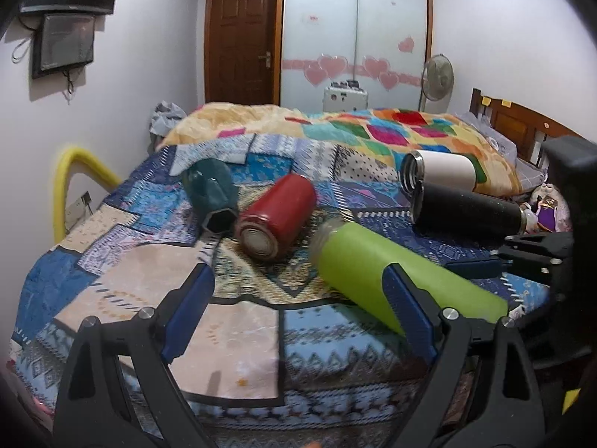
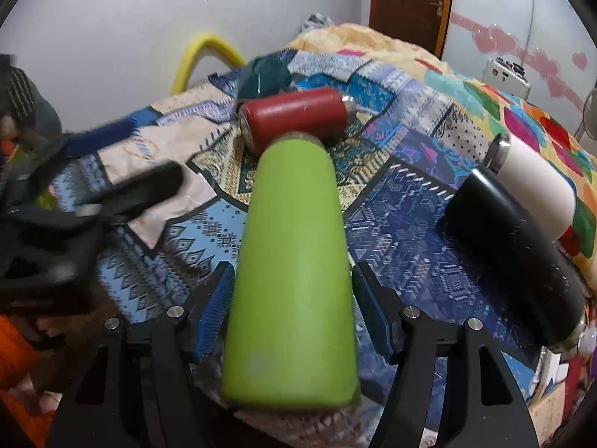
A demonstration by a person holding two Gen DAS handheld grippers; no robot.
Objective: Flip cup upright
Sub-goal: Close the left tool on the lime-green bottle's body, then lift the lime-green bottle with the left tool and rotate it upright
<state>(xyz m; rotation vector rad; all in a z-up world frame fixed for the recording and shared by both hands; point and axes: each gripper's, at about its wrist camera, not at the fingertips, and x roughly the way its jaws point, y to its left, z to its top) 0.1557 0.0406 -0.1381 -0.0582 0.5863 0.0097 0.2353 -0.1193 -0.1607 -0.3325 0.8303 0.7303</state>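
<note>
A lime green cup (image 2: 294, 261) lies on its side on the patchwork bedspread (image 2: 403, 201), its base toward the right wrist camera. My right gripper (image 2: 293, 291) is shut on the green cup, a blue pad on each side of its body. In the left wrist view the green cup (image 1: 373, 257) lies just beyond my left gripper (image 1: 302, 291), which is open and empty, its right finger (image 1: 406, 306) in front of the cup. A red cup (image 1: 278, 216), a teal cup (image 1: 211, 194), a white cup (image 1: 440, 173) and a black cup (image 1: 466, 211) also lie on their sides.
A folded colourful quilt (image 1: 354, 127) lies at the far side of the bed. A yellow rail (image 1: 71, 183) stands at the bed's left edge by the wall. A fan (image 1: 436, 74) and wardrobe (image 1: 354, 30) stand behind.
</note>
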